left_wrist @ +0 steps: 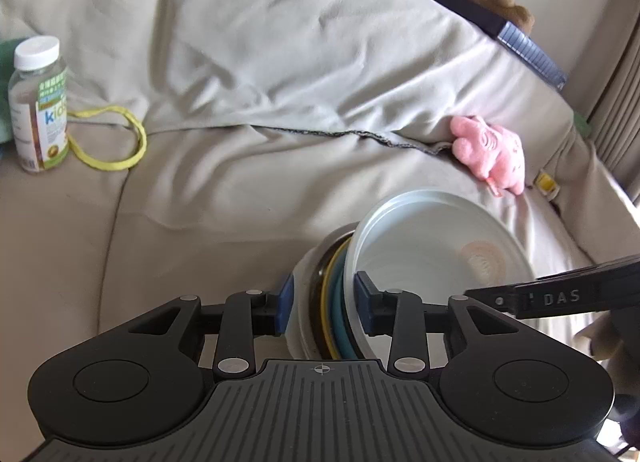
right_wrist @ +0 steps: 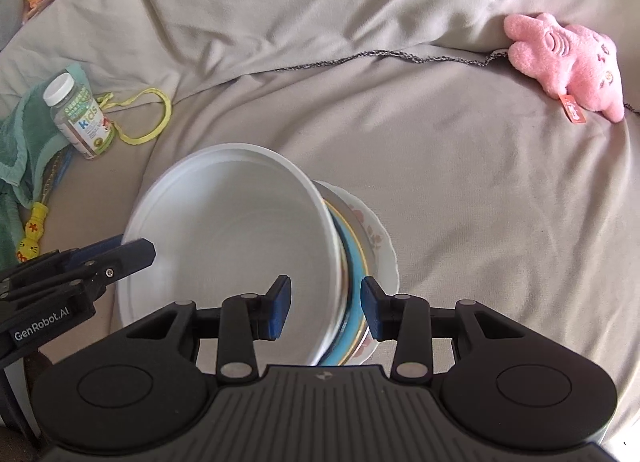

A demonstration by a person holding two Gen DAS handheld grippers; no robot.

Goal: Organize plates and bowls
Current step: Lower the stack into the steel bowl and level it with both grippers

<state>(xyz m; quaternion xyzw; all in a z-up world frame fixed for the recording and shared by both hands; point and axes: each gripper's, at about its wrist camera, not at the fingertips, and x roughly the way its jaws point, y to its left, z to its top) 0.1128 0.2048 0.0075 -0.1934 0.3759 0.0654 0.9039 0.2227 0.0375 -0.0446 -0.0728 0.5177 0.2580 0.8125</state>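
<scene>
- Left gripper has its blue pads partly spread, one on each side of a stack of dishes held on edge; whether the pads press the rims I cannot tell.
- Right gripper is parted about as far, its pads straddling the same stack from the opposite side; contact is likewise unclear.
- Stack: a white bowl nested against teal, yellow-rimmed and metal pieces, with a floral plate outermost, above a beige couch cover.
- In the right wrist view, a pink plush lies at 2 o'clock, well apart.
- A vitamin bottle beside a yellow cord sits at 10 o'clock.
</scene>
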